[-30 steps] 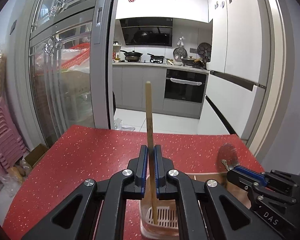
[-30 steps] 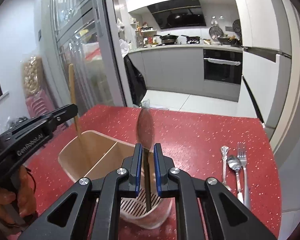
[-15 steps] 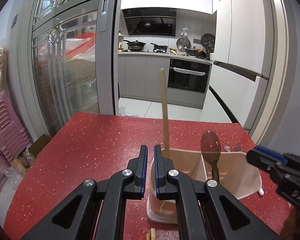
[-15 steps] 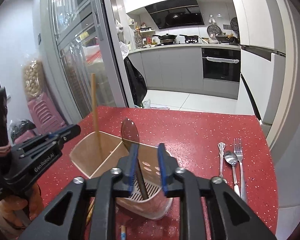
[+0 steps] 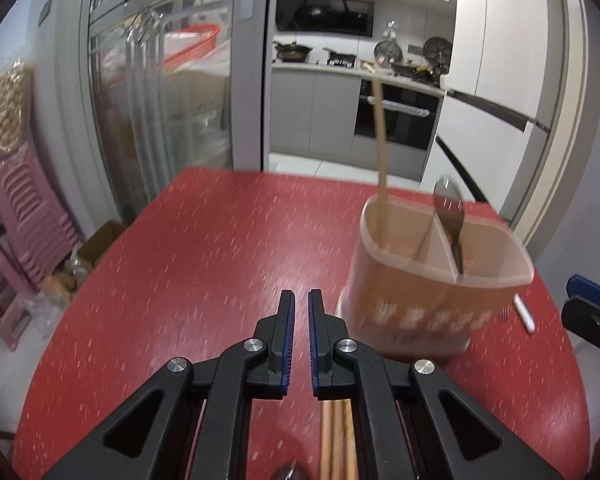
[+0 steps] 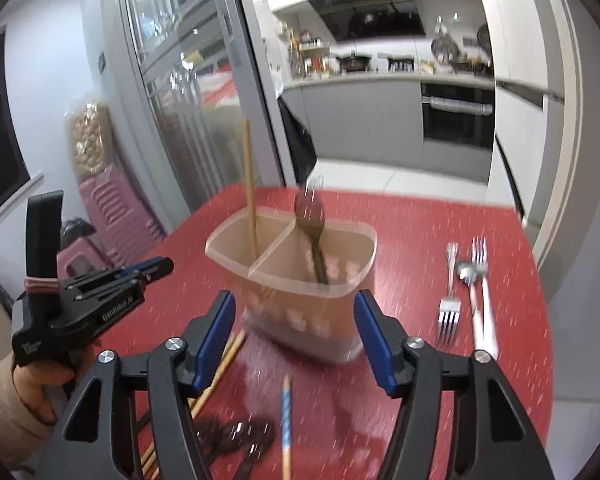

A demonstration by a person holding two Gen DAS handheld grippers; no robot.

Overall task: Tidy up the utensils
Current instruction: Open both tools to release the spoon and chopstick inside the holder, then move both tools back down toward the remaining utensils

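My right gripper (image 6: 294,338) jaws have just been opening, empty; left gripper (image 5: 299,336) closed, empty; I'd approach the chopsticks (image 5: 337,440) low beside the utensil holder (image 6: 300,280).

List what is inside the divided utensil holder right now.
The utensil holder has one wooden chopstick standing in its left compartment and a dark spoon, bowl up, in the right one. Their lower ends are blurred behind the translucent wall; anything else at the bottom cannot be told.

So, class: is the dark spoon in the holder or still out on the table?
In. The dark spoon stands handle-down in the holder's right compartment, bowl above the rim, and the open right gripper no longer touches it.
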